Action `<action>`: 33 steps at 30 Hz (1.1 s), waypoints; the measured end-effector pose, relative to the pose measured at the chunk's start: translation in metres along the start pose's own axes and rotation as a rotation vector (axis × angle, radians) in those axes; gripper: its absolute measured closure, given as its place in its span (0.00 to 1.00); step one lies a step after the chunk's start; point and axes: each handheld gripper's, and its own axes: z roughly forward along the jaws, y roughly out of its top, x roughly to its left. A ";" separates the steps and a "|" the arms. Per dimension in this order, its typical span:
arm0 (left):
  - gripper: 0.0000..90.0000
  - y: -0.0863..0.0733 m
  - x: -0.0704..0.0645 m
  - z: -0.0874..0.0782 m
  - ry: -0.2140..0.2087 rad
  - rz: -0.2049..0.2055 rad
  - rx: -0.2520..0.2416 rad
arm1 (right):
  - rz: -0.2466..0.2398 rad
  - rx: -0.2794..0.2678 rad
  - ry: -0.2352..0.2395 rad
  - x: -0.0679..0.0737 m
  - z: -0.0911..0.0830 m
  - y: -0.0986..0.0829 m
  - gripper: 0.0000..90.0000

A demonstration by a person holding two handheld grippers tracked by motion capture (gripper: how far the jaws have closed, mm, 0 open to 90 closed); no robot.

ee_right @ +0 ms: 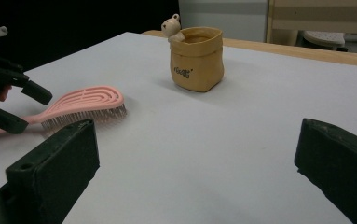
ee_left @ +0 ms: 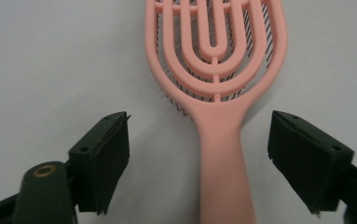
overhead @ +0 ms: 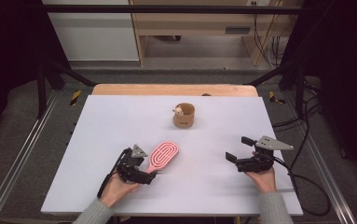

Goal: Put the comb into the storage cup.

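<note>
A pink brush (overhead: 162, 156) lies bristles-down on the white counter (overhead: 120, 121), at about 7 o'clock from the counter's middle, its head pointing toward 1 o'clock and its handle toward the left gripper (overhead: 144, 173). In the left gripper view the brush (ee_left: 218, 84) handle runs between the two fingers (ee_left: 102, 161), which stand wide apart on either side of it, touching neither side. The right gripper (overhead: 239, 150) rests at about 4 o'clock on the counter, well apart from the brush, held in a hand (overhead: 261, 178); its fingers (ee_right: 57, 170) are spread open around bare counter. A tan cup (overhead: 184, 115) with a small bear figure (overhead: 178, 111) on its rim stands near 12 o'clock, apart from both grippers. In the right gripper view the cup (ee_right: 197, 58) sits beyond the brush (ee_right: 85, 105).
</note>
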 end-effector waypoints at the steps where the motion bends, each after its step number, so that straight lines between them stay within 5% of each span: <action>1: 0.25 0.000 -0.001 0.000 0.002 0.001 0.002 | 0.000 0.000 0.000 0.000 0.000 0.000 0.00; 17: 0.48 0.001 -0.002 0.002 -0.040 0.023 0.035 | 0.000 0.002 0.000 0.000 0.000 0.000 0.00; 33: 0.66 0.003 -0.006 0.006 -0.026 0.041 0.066 | 0.000 0.001 0.000 0.000 0.000 0.000 0.00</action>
